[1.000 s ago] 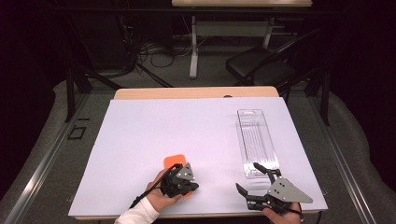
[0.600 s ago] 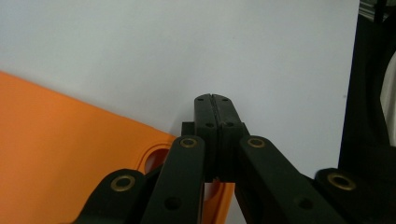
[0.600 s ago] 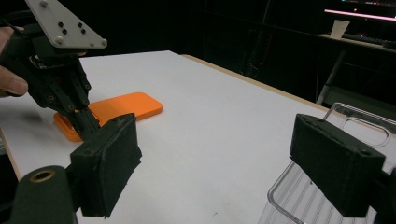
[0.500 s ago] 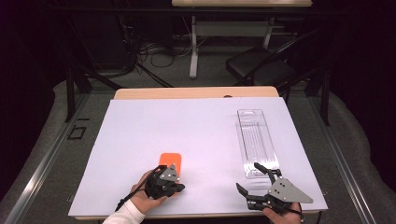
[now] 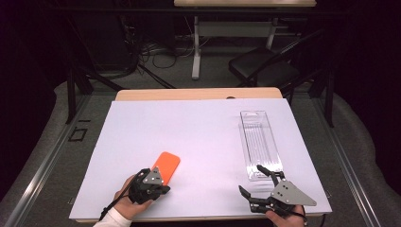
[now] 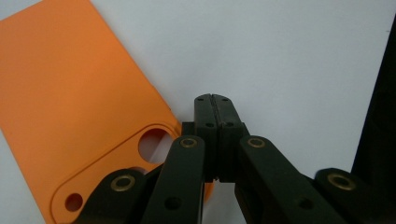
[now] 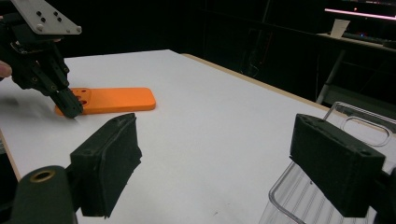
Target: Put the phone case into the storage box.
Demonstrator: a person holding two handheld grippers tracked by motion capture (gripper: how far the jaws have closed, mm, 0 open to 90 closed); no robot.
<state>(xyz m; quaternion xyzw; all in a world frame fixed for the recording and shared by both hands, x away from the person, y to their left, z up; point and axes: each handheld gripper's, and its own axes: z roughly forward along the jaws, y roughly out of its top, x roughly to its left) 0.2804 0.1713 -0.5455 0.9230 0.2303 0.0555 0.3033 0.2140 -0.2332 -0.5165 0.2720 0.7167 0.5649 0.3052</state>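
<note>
One white table (image 5: 198, 142) is seen in a dark room with a black chair (image 5: 265, 68) behind. The left gripper (image 5: 163, 189) is kept tightly closed on nothing, tips at the near end of the flat orange case (image 5: 166, 165). The right gripper (image 5: 257, 182) is held wide apart, gripping nothing, beside the clear plastic tray (image 5: 260, 142), whose inside cannot be made out.

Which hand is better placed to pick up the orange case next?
Left. The left gripper sits at the near end of the orange case, jaws shut beside its edge. The right gripper waits open by the clear tray, well away from the case.
</note>
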